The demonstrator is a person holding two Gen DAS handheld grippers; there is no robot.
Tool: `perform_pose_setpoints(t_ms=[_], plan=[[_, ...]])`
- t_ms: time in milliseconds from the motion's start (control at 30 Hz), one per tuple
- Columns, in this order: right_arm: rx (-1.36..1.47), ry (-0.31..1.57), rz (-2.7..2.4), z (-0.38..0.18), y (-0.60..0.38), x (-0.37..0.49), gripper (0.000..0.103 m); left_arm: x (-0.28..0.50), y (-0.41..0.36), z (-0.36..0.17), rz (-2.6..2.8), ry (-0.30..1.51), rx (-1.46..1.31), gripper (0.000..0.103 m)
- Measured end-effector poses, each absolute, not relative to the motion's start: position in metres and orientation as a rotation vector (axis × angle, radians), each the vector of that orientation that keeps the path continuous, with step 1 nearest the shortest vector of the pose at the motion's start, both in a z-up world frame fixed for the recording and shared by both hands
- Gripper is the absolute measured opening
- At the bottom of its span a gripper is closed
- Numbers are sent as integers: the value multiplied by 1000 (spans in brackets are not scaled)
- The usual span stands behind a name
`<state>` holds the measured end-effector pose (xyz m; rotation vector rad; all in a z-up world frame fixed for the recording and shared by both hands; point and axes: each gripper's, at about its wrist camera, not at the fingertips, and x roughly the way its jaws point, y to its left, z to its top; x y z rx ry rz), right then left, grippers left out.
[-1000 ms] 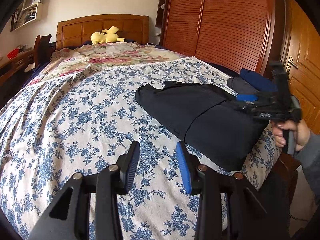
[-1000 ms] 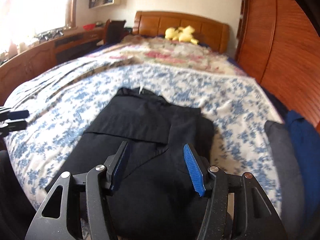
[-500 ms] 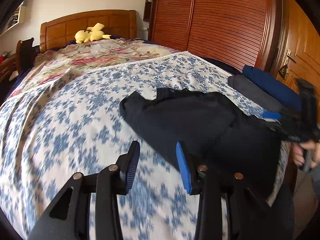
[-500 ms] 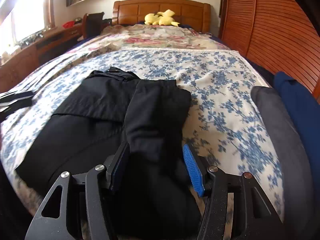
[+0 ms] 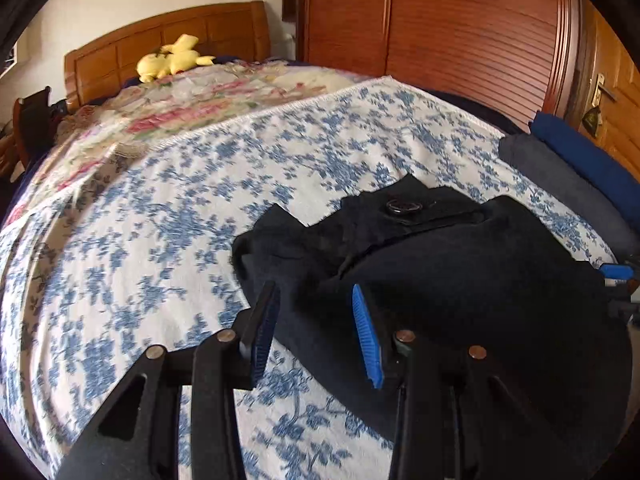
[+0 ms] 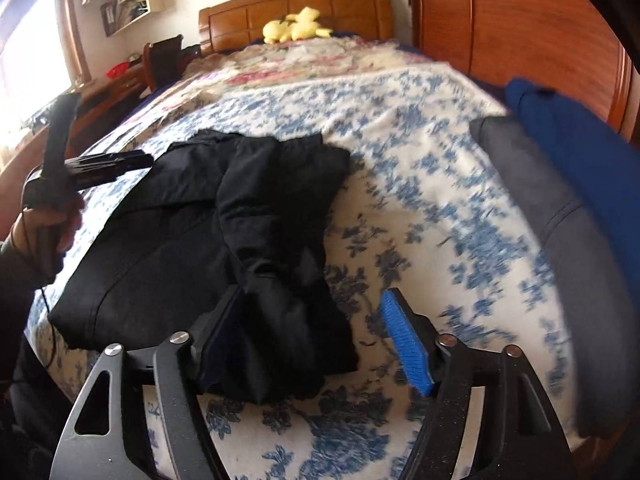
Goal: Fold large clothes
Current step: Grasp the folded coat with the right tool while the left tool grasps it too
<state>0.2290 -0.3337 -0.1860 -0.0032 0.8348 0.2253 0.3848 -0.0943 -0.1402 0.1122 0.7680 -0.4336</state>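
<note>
Black garment [image 6: 248, 216] lies part-folded, bunched w/ creases, on floral bedspread [image 6: 420, 184].

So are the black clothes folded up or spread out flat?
Partly folded. The black clothes lie on the bed with one long part doubled over the top, layers stacked, edges still uneven.

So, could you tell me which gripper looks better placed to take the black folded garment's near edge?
Probably the right gripper: its open jaws already straddle the black folded garment.
</note>
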Motion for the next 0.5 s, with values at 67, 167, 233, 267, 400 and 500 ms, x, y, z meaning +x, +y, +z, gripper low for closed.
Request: perform_pose_setpoints(t_ms=[67, 167, 233, 267, 400, 500], plan=[[-10, 866, 207, -199, -332, 235, 85, 391, -97, -145, -435, 779, 108, 38], [5, 872, 212, -206, -334, 236, 87, 398, -98, -150, -422, 784, 120, 45], [14, 874, 214, -208, -334, 236, 87, 403, -97, -153, -401, 777, 133, 60], [11, 875, 212, -209, -333, 236, 87, 406, -96, -154, -393, 773, 130, 61], [15, 876, 209, -212, -330, 235, 87, 423, -88, -160, -402, 809, 72, 69], [69, 900, 220, -217, -334, 238, 86, 433, -84, -165, -411, 855, 2, 70]])
